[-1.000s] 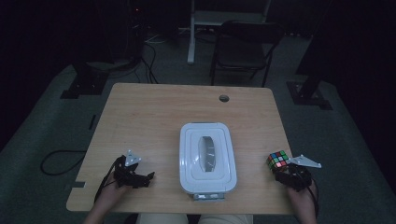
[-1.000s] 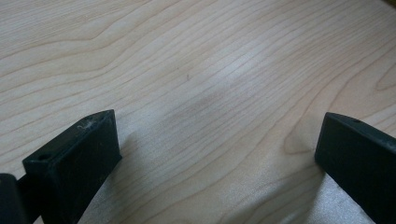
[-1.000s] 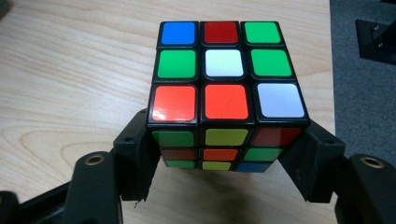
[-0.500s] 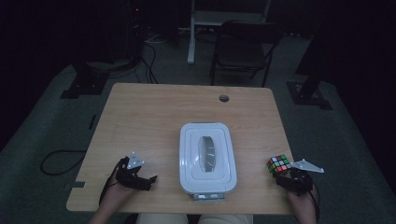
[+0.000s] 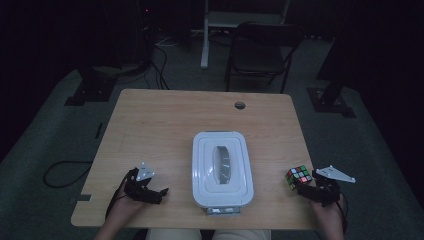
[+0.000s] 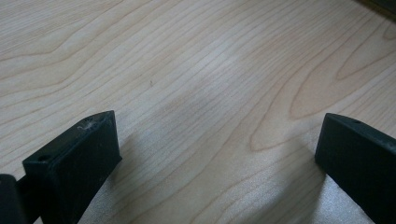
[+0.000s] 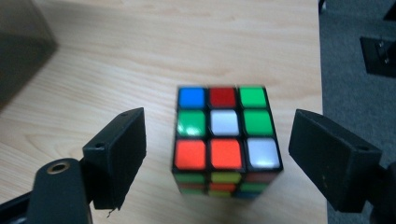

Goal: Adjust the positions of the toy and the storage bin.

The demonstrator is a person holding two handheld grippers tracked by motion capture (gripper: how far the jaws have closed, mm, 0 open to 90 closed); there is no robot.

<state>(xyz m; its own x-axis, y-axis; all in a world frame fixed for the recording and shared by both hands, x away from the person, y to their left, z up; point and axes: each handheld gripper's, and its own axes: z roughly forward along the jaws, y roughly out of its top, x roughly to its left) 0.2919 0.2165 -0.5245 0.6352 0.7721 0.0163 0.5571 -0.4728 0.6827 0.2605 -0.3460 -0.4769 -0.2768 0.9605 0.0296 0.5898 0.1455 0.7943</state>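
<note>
While the right claw [image 7: 215, 154] has just been opening, its two black jaws now stand wide on either side of the puzzle cube [image 7: 224, 140], with a visible gap between each pad and the cube's faces, so nothing is gripped. In the high view that cube [image 5: 298, 176] sits on the desk [image 5: 165, 125] close to the desk's right edge and not far from the near edge, just ahead of the right claw [image 5: 305, 187]; in the right gripper view the desk's edge runs just beyond the cube, with grey floor past it. To the cube's other side lies a stretch of bare wood before the white lidded container [image 5: 222, 169], which stands in the middle of the near half, its short end almost at the near edge. The left claw [image 5: 159, 192] rests low over the near left part of the desk, well apart from the container; in the left gripper view its jaws stand wide open over bare wood grain [image 6: 210, 93], holding nothing. The whole far half of the desk is open, broken by one round cable hole [image 5: 240, 105] near the far edge. Counted: one cube, one container, two claws, one folding chair [image 5: 260, 50] beyond the desk.
</note>
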